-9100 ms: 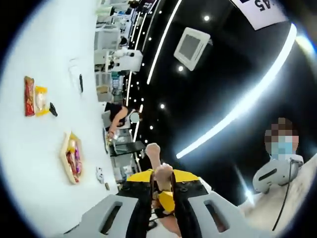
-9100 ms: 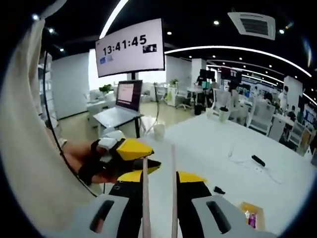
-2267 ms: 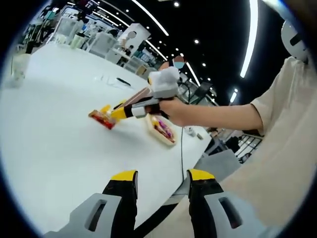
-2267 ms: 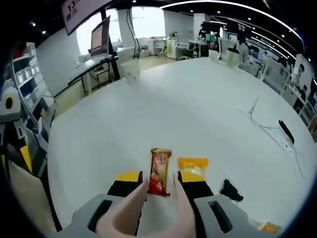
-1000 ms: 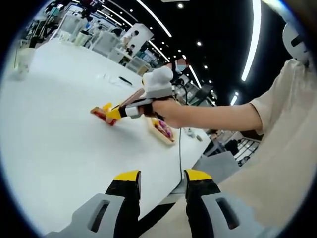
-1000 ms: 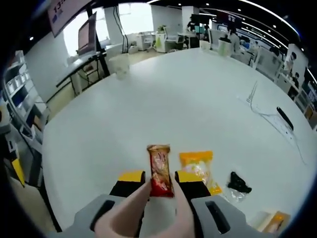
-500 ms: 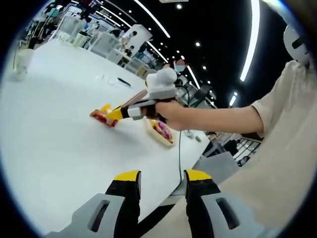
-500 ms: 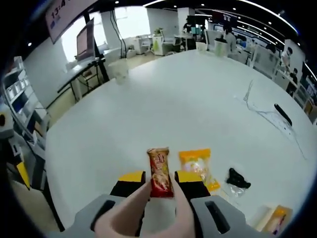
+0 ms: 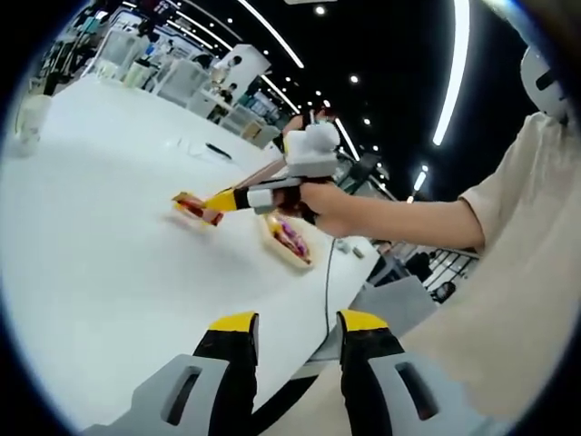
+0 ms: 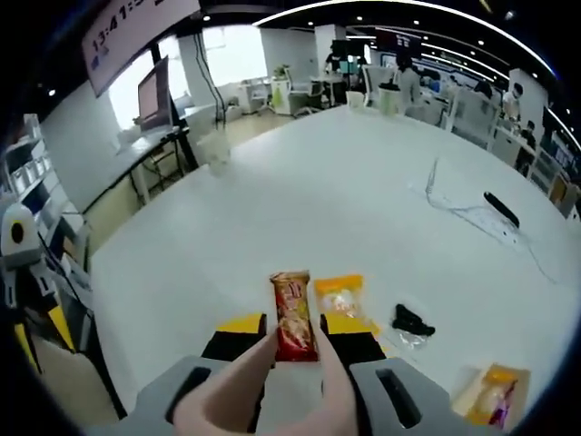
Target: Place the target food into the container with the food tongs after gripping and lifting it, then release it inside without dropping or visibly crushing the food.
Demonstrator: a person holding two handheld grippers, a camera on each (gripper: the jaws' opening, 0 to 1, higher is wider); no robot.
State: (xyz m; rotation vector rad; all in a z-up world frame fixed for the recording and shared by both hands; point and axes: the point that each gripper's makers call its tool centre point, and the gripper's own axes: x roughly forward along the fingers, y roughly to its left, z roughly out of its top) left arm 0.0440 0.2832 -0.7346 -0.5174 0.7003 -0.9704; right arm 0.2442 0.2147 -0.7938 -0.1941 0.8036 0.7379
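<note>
Between right claw's (image 10: 292, 350) tongs (image 10: 272, 363): red snack bar (image 10: 292, 316)

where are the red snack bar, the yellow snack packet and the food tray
red snack bar (image 10: 293, 315), right gripper view, middle of its wrapper
yellow snack packet (image 10: 338, 296), right gripper view, its clear middle panel
food tray (image 10: 491, 397), right gripper view, its pale near edge

white table (image 10: 300, 200) under me, black clip (image 10: 413, 321) lying near my side, cable (image 10: 458, 204) farther out, monitor (image 10: 152, 91) beyond the edge
</note>
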